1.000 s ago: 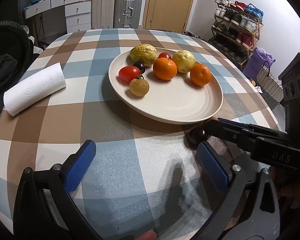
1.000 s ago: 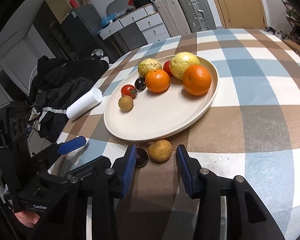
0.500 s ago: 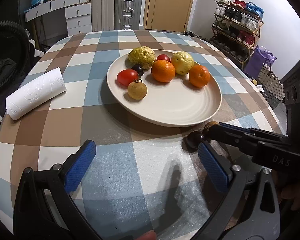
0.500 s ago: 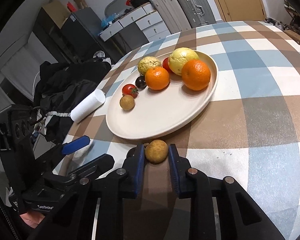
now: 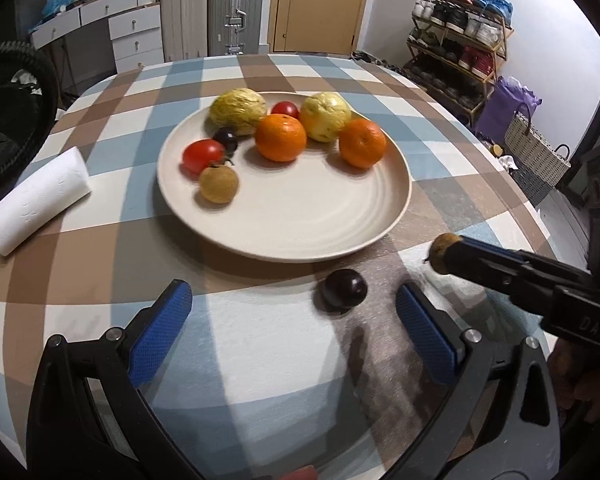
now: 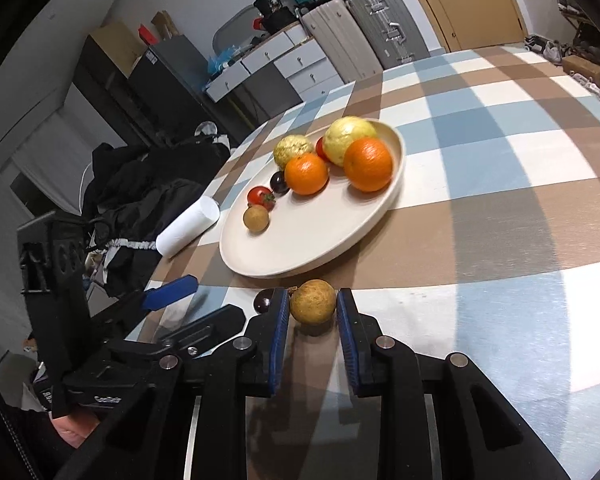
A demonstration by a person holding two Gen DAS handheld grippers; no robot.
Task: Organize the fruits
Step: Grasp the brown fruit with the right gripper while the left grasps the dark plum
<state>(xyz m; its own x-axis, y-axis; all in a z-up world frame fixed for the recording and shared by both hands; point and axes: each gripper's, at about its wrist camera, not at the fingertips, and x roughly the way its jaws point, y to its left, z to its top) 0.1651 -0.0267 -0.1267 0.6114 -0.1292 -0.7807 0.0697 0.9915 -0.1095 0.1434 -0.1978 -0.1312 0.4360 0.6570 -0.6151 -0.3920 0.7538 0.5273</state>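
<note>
A cream plate (image 5: 308,216) on the checked table holds two oranges (image 5: 281,138), two yellow-green fruits, two red tomatoes, a dark plum and a brown longan (image 5: 218,184). My right gripper (image 6: 313,308) is shut on a second brown longan (image 6: 313,301), lifted just off the cloth in front of the plate (image 6: 396,184). It shows in the left wrist view too (image 5: 442,252). A dark plum (image 5: 345,290) lies on the cloth near the plate's front rim, partly hidden behind my right gripper's left finger (image 6: 262,303). My left gripper (image 5: 292,320) is open and empty, just short of that plum.
A white paper-towel roll (image 5: 36,200) lies left of the plate. Black clothing (image 6: 140,208) hangs beyond the table's left edge. Suitcases, drawers, a door and a shoe rack (image 5: 460,40) stand past the far edge.
My right gripper closed on the brown longan and raised it slightly. The dark plum beside it is now uncovered in the left wrist view. My left gripper stayed open.
</note>
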